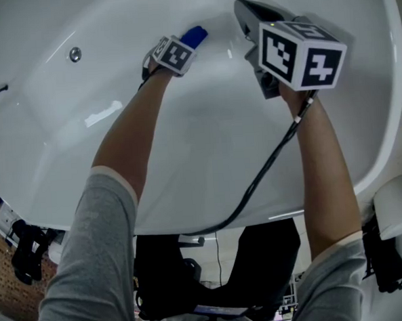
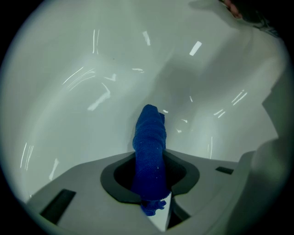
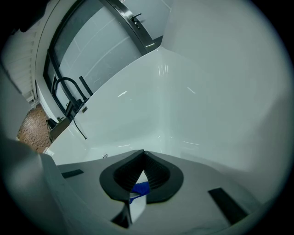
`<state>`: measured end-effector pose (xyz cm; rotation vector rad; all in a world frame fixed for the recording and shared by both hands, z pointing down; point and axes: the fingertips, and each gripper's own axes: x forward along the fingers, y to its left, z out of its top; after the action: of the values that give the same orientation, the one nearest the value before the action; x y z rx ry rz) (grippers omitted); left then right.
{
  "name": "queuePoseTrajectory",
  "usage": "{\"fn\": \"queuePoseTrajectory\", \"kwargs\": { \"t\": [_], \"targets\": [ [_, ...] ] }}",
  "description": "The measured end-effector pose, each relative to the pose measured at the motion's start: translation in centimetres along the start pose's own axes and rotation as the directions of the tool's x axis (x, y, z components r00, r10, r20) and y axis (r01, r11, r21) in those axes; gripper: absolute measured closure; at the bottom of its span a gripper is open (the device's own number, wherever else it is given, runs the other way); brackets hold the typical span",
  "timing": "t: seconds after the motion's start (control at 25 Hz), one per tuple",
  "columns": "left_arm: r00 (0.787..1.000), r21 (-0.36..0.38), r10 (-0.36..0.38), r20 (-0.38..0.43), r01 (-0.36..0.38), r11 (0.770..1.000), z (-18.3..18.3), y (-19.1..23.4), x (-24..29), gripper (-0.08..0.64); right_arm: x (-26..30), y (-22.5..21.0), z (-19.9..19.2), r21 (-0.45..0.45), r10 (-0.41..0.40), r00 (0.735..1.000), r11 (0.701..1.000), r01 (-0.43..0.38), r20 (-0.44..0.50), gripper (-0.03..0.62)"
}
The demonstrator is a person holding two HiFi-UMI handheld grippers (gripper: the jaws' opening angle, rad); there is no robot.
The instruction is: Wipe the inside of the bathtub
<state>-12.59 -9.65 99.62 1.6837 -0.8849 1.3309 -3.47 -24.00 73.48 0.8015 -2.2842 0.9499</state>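
Observation:
The white bathtub point(image 1: 206, 136) fills the head view. My left gripper point(image 1: 188, 42) reaches deep into it, shut on a rolled blue cloth point(image 1: 195, 36). In the left gripper view the cloth point(image 2: 149, 147) sticks out from between the jaws of that gripper point(image 2: 151, 183), its tip against the glossy tub wall point(image 2: 92, 114). My right gripper point(image 1: 243, 10) hovers over the tub to the right, jaws pointing away from me. In its own view the right gripper point(image 3: 143, 158) is shut with nothing in it, facing the tub wall point(image 3: 193, 114); a bit of the blue cloth point(image 3: 139, 188) shows below.
A round metal fitting point(image 1: 75, 54) sits on the tub's far left wall. A black cable point(image 1: 256, 180) runs from the right gripper over the near rim. Black fittings point(image 3: 69, 94) stand on the tub's edge. A white object point(image 1: 397, 205) lies outside at right.

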Motion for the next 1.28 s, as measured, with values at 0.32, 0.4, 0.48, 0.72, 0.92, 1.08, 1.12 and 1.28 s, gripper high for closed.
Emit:
{"fn": "queuePoseTrajectory", "kwargs": {
  "t": [0.32, 0.4, 0.48, 0.72, 0.92, 1.08, 1.12, 1.28],
  "targets": [
    [0.998, 0.06, -0.07, 0.005, 0.069, 0.996, 2.0, -4.7, 0.8, 0.439, -0.1, 0.2, 0.4, 0.01, 0.004, 1.0, 1.0, -0.004, 0.01, 0.583],
    [0.996, 0.074, -0.09, 0.021, 0.088, 0.993, 2.9, -6.0, 0.8, 0.439, -0.3, 0.1, 0.6, 0.009, 0.003, 1.0, 1.0, -0.003, 0.014, 0.583],
    [0.995, 0.076, -0.103, 0.012, 0.102, 0.992, 3.1, -7.1, 0.9, 0.439, -0.5, 0.0, 0.6, 0.008, -0.001, 1.0, 1.0, 0.001, 0.014, 0.583],
    [0.988, 0.101, -0.153, -0.013, 0.153, 0.983, 3.4, -10.0, 1.5, 0.439, -0.2, 0.3, 1.0, 0.008, -0.003, 1.0, 1.0, 0.003, 0.023, 0.583],
    [0.98, 0.093, -0.192, -0.052, 0.196, 0.976, 3.9, -11.6, 1.3, 0.44, -0.7, -0.4, 1.0, 0.008, -0.006, 1.0, 1.0, 0.005, 0.025, 0.583],
    [0.887, 0.123, -0.423, 0.187, 0.406, 0.906, 9.1, -16.4, 0.8, 0.44, -0.7, -0.2, 1.4, 0.006, -0.002, 1.0, 1.0, 0.002, 0.029, 0.583],
    [0.893, 0.109, -0.418, 0.169, 0.404, 0.908, 8.6, -16.3, 0.8, 0.44, -0.7, -0.1, 1.4, 0.008, 0.002, 0.999, 1.0, -0.002, 0.032, 0.583],
    [0.893, 0.063, -0.435, 0.114, 0.43, 0.9, 7.3, -17.1, 0.0, 0.44, -0.7, -0.2, 1.1, 0.024, 0.01, 0.999, 1.0, -0.011, 0.037, 0.583]
  ]
}}
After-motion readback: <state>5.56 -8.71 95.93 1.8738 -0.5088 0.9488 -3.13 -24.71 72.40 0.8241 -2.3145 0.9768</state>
